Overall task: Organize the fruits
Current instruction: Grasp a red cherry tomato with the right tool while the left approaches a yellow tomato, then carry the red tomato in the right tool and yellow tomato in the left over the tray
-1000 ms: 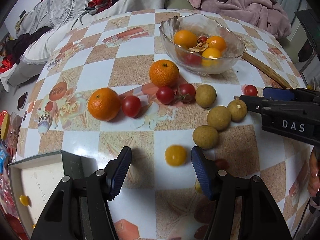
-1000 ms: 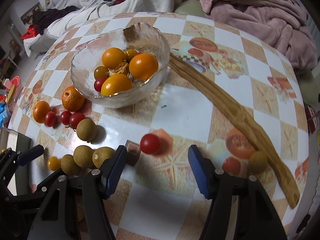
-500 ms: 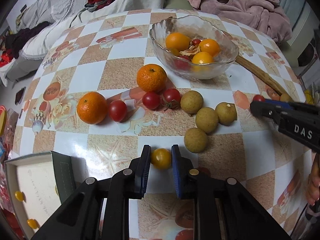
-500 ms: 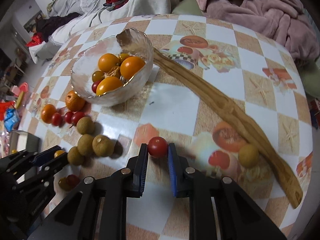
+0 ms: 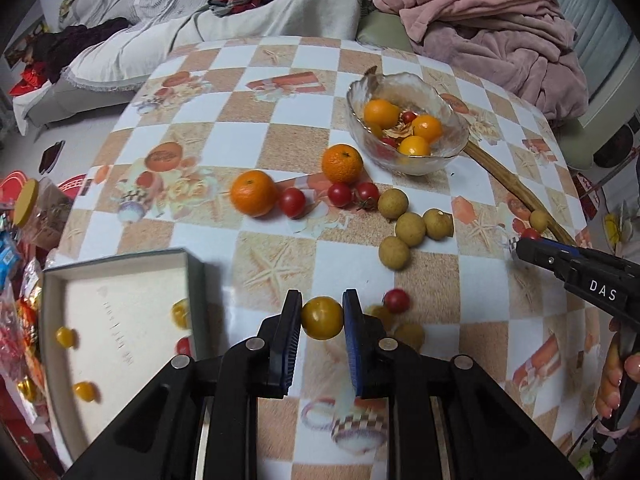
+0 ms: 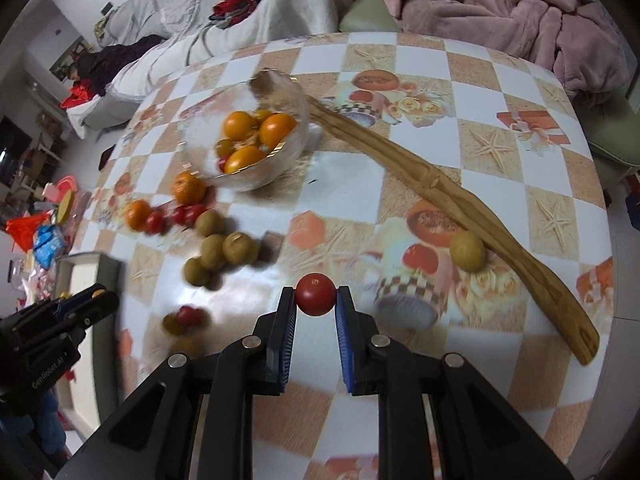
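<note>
My left gripper [image 5: 322, 312] is shut on a yellow cherry tomato [image 5: 322, 318] and holds it above the table. My right gripper [image 6: 316, 294] is shut on a red cherry tomato [image 6: 315, 294], also lifted. A glass bowl [image 5: 452, 156] at the far middle holds oranges and small tomatoes. On the table lie two mandarins [image 5: 255, 193], red cherry tomatoes [image 5: 292, 203] and brown longans [image 5: 410, 229]. A grey box [image 5: 120, 268] at the left holds a few yellow tomatoes.
A long wooden stick [image 6: 440, 196] runs from the bowl [image 6: 296, 136] toward the right edge, with one longan [image 6: 467, 251] beside it. A few small tomatoes [image 5: 396, 300] lie near my left gripper. A pink blanket [image 5: 500, 28] lies beyond the table.
Both grippers have risen and pulled back with their tomatoes held. One second ago both were open around them; they closed half a second ago.
</note>
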A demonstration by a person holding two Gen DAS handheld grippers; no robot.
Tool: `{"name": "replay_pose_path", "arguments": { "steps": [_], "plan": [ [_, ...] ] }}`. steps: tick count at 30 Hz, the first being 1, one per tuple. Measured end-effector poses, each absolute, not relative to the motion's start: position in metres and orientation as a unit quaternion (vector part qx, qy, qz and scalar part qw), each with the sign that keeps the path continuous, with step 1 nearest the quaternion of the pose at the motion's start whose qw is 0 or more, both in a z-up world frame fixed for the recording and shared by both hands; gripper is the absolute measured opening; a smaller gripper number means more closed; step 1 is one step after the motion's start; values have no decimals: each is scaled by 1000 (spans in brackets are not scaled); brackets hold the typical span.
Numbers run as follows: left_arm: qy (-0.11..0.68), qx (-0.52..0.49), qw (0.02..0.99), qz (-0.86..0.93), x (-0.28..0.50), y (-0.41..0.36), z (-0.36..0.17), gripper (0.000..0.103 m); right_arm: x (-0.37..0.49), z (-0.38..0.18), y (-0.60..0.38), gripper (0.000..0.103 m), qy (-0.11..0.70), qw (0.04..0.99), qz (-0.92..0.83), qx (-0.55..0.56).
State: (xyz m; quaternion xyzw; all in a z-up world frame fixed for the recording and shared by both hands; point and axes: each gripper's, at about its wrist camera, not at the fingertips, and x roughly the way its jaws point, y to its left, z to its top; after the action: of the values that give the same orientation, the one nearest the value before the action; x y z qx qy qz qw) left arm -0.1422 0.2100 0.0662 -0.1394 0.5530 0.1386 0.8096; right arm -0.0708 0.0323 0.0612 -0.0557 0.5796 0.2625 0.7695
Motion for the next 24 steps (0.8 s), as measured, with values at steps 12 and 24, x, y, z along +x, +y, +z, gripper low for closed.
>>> {"name": "replay_pose_path", "arguments": {
  "steps": [12, 24],
  "plan": [
    [565, -144, 800, 139, -211, 232, 86, 23, -144, 97, 71, 22, 573, 758, 301, -84],
    [592, -144, 783, 123, -318, 288, 82, 22, -236, 101, 144, 22, 594, 739, 304, -89]
  ]
}}
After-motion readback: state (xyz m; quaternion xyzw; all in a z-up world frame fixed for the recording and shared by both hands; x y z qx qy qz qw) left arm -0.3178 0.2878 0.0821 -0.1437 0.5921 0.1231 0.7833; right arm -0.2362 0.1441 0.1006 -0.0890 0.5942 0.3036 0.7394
